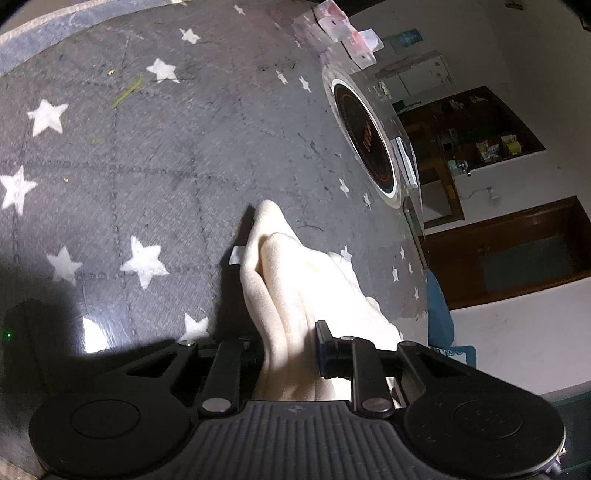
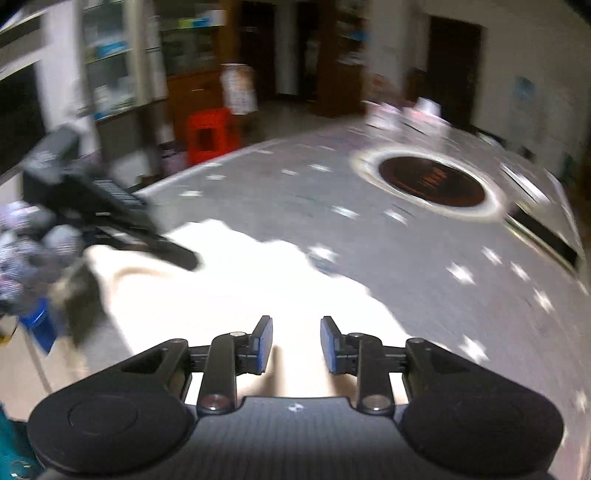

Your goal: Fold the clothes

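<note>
Left wrist view: the left gripper (image 1: 291, 347) sits at the bottom centre of the frame, its fingers closed onto a bunched fold of the cream garment (image 1: 295, 280). The cloth rises from between the fingers toward mid-frame and ends in a rounded point. It lies on the grey star-print tablecloth (image 1: 129, 158). A round black cooktop (image 1: 364, 136) with a pale ring is set into the table at upper right. Pink-and-white packets (image 1: 340, 26) stand at the top edge, beyond the cooktop.

Right wrist view: the frame is motion-blurred. The right gripper (image 2: 296, 343) at bottom centre has its fingers parted with a clear gap, gripping nothing; the garment (image 2: 221, 288) spreads flat below and ahead of them. This view alone shows the left gripper (image 2: 177, 254) from outside, at middle left, its tip over the cloth's left portion. The cooktop (image 2: 430, 181) lies at upper right, well apart from the cloth. A red stool (image 2: 210, 133) stands beyond the table edge.
</note>
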### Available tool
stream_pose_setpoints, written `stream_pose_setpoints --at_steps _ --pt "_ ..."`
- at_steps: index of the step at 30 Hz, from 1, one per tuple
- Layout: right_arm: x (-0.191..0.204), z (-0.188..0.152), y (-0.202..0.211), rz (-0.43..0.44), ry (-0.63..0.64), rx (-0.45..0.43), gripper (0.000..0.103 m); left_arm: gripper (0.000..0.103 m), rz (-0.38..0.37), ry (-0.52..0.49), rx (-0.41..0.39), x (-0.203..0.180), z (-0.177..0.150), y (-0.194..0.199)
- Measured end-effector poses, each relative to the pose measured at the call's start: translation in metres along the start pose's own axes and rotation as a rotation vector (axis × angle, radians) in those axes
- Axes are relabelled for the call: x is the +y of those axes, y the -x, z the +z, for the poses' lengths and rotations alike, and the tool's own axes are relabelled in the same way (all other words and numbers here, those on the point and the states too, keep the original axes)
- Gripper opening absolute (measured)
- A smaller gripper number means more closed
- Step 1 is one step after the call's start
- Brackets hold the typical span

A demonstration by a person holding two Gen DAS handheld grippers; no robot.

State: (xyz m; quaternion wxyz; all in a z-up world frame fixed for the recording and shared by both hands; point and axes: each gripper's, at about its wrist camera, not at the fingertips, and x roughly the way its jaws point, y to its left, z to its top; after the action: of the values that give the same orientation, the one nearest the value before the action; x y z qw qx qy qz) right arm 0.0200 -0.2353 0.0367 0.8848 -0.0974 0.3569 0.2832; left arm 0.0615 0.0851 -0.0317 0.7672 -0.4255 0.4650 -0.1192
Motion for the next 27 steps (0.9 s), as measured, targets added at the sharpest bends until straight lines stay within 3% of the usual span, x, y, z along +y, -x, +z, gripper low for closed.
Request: stream_pose_setpoints --at_steps 5,7,16,20,22,27 --pt "-0.041 -0.021 0.003 -0.082 -0.15 0.005 0.039 0.022 0.02 -0.044 -0.005 -0.005 -0.001 -0.001" --pt "-0.051 -0.027 0.005 -0.087 -0.203 0.001 0.053 0.022 0.026 -0.056 -0.007 -0.006 -0.001 -0.002" --pt "-0.067 -0.041 -0.002 -0.046 -0.378 -0.03 0.053 0.023 0.035 -0.095 -0.01 -0.011 -0.002 -0.004" --pt "-0.061 -0.041 -0.004 -0.036 -0.385 -0.045 0.044 0.023 0.041 -0.113 -0.012 -0.013 -0.002 -0.004" --pt "-0.058 -0.041 -0.005 -0.021 -0.392 -0.046 0.03 0.023 0.048 -0.13 -0.016 -0.014 -0.002 -0.004" --pt "-0.053 -0.041 -0.001 -0.009 -0.424 -0.073 0.012 0.022 0.089 -0.207 -0.037 -0.025 -0.003 -0.003"
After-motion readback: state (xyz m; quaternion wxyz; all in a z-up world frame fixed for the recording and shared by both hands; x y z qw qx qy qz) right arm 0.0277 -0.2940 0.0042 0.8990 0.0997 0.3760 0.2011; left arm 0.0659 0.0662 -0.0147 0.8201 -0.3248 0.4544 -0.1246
